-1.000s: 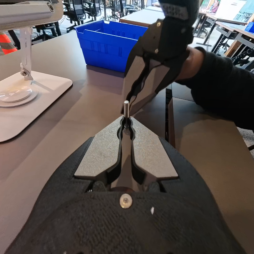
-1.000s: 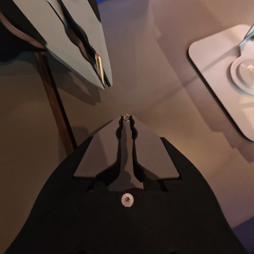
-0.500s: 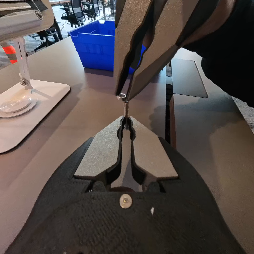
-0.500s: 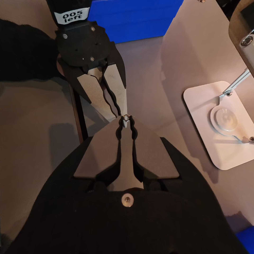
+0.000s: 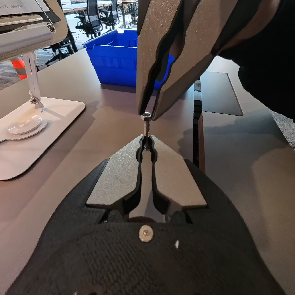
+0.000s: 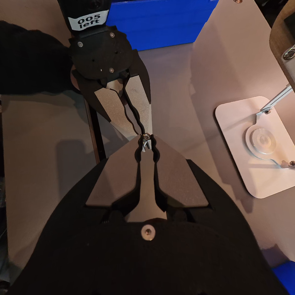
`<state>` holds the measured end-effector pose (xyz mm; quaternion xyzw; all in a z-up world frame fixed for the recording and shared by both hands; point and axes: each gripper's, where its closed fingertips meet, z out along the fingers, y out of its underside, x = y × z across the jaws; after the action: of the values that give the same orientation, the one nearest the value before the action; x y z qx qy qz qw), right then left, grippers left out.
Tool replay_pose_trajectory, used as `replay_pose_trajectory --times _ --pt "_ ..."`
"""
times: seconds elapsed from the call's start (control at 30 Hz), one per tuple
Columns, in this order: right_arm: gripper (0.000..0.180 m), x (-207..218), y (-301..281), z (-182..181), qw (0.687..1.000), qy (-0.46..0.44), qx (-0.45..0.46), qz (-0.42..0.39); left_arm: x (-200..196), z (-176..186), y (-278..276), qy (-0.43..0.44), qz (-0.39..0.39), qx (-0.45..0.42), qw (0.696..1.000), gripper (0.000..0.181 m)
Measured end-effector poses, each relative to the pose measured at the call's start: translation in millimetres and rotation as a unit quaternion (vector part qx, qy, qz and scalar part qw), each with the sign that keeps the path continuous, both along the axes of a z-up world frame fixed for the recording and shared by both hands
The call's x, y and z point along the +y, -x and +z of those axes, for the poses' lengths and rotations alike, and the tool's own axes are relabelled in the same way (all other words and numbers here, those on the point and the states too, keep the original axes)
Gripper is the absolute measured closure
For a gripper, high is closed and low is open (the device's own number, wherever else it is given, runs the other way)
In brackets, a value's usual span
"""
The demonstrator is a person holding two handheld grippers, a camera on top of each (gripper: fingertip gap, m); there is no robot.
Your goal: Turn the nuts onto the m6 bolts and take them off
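Note:
My left gripper (image 5: pixel 146 140) is shut on a silver M6 bolt (image 5: pixel 146 126) that stands upright out of its tips. My right gripper (image 5: pixel 147 115) comes down from above, shut on a small silver nut (image 5: pixel 146 115) that sits at the top end of the bolt. In the right wrist view the right gripper (image 6: pixel 146 137) holds the nut (image 6: pixel 146 136) at its tips, with the left gripper (image 6: pixel 143 130) meeting it tip to tip from beyond. Whether the nut's threads have caught the bolt I cannot tell.
A blue plastic bin (image 5: pixel 115 63) stands at the back of the brown table (image 5: pixel 111 121). A white stand with a flat base (image 5: pixel 32 127) is at the left; it also shows in the right wrist view (image 6: pixel 258 146). A gap between tabletops (image 5: pixel 197 127) runs at the right. Less than 4 cm separates the two grippers' tips.
The right gripper swung over from behind the bolt and came down with the nut onto the bolt's top end. The left gripper kept holding the bolt upright.

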<state>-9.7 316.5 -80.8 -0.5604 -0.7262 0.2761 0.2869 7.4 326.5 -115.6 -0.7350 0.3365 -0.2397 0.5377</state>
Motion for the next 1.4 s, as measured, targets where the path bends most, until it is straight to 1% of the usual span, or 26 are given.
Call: replay_pose_trajectory --times 0.33,0.9,1.4 --pt "0.173 0.5 -0.5 -2.2 1.0 -0.009 -0.015 -0.004 1.0 -0.9 0.3 -0.003 0.004 0.006 1.0 0.178" --pt "0.173 6.4 6.9 -1.0 0.997 0.0 -0.022 -0.077 6.6 0.9 6.6 -0.003 0.027 -0.002 1.0 0.179" --pt "0.172 6.0 7.9 -0.9 0.997 0.011 -0.012 -0.079 5.8 3.0 6.3 -0.002 0.025 -0.007 1.0 0.179"
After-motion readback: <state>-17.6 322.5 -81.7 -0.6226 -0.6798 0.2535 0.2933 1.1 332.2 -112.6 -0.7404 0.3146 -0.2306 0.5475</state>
